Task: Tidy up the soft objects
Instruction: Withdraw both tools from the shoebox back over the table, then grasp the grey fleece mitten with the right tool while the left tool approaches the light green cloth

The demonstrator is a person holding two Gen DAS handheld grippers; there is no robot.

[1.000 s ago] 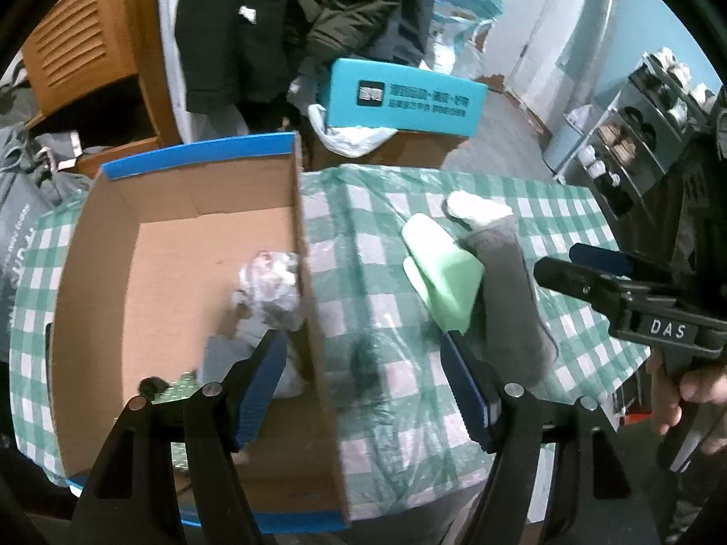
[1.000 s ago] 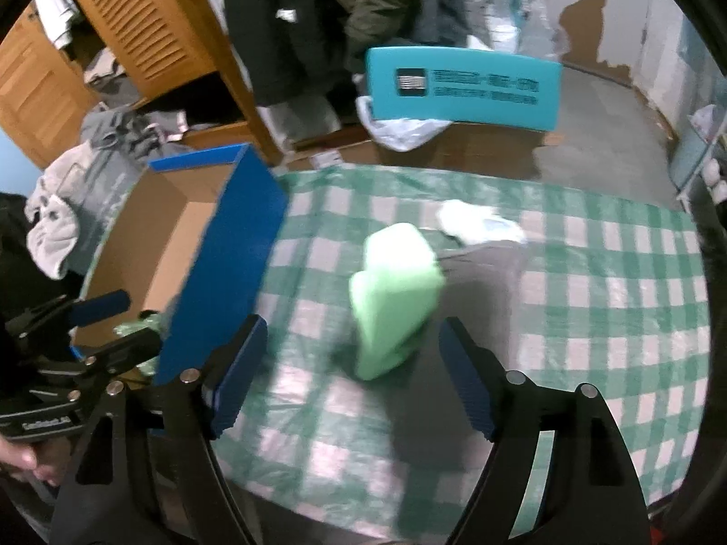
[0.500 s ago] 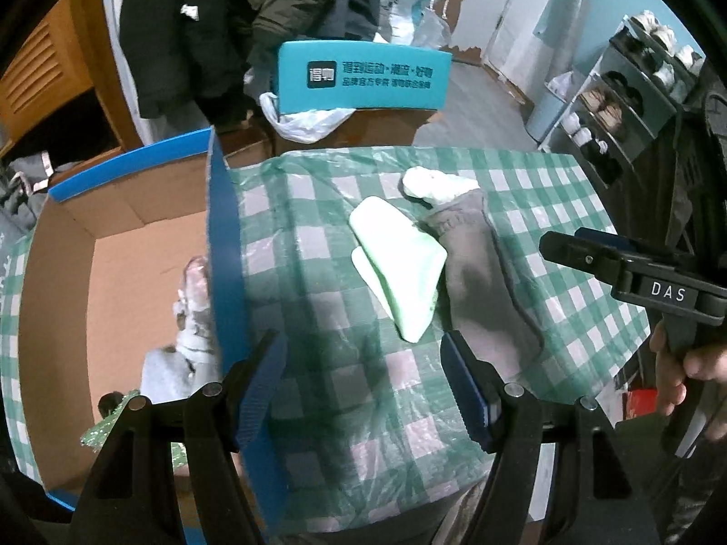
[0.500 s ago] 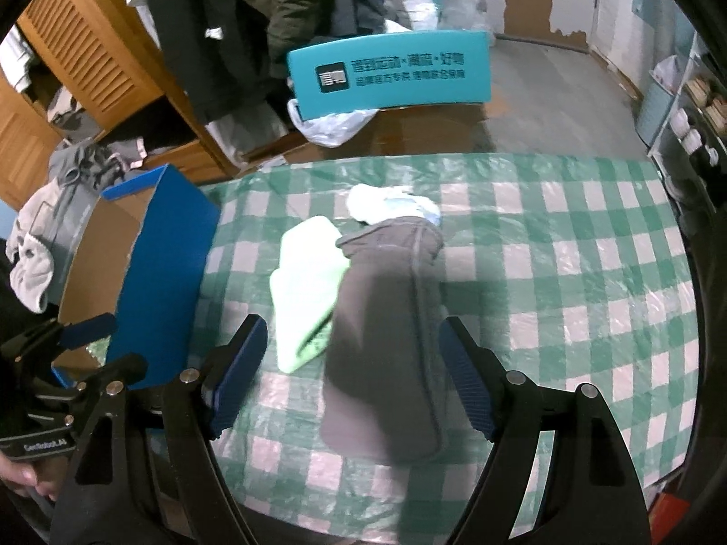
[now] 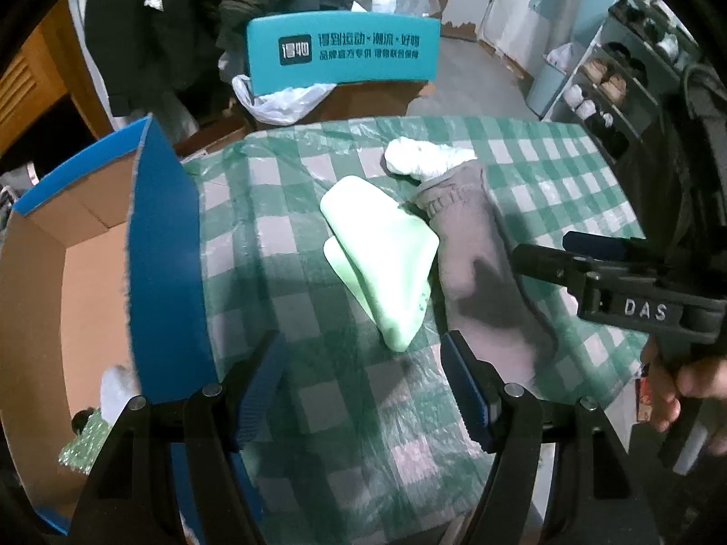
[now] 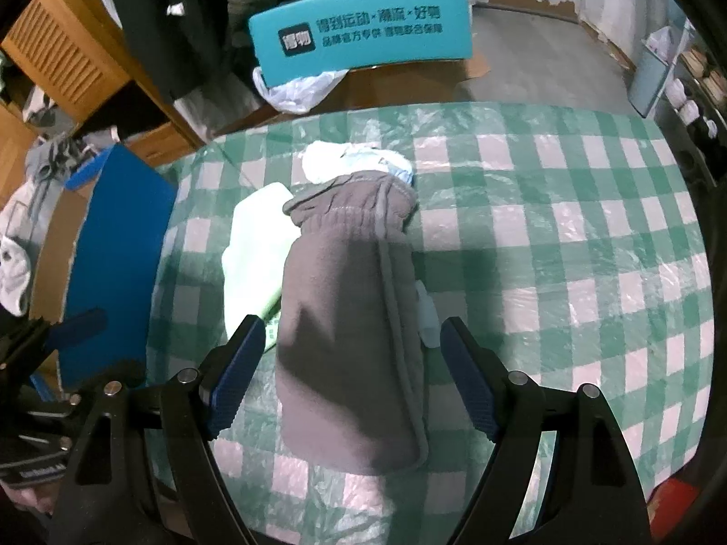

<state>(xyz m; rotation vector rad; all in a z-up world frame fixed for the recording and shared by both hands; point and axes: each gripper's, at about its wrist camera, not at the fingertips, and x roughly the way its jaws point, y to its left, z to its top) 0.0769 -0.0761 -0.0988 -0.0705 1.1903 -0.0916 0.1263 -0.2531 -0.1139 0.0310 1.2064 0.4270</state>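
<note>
Soft objects sit in a cluster on the checked worktop (image 6: 568, 236): grey fleece mitten (image 6: 350, 318), pale green folded cloth (image 5: 386, 263) touching its left side, white bundle (image 5: 422, 156) at the mitten's cuff end. Mitten lies lengthwise, elastic cuff pointing away from the cameras. A small clear plastic bit (image 6: 427, 318) lies just beside the mitten's right edge.

Left claw (image 5: 363, 390) wide, nothing between the fingers, above the worktop with the green cloth's near tip just ahead of the gap. Right claw (image 6: 352, 381) wide too, jaws either side of the mitten's lower half, pads not pressing on it; can't tell how far above the fabric they are. In the left wrist view the right claw (image 5: 545, 259) comes in from the right over the mitten, a hand (image 5: 681, 386) on its handle.

Cardboard box (image 5: 59, 281) with blue outer walls stands on the left end of the worktop, open top. Inside at the near corner: a white soft item (image 5: 116, 390) and something green and bumpy (image 5: 86, 440), partly hidden by the wall.

Teal sign with white lettering (image 6: 363, 36) beyond the worktop's far edge, white plastic bag (image 6: 295, 86) under it. Dark coats (image 5: 159, 22) hang behind.
</note>
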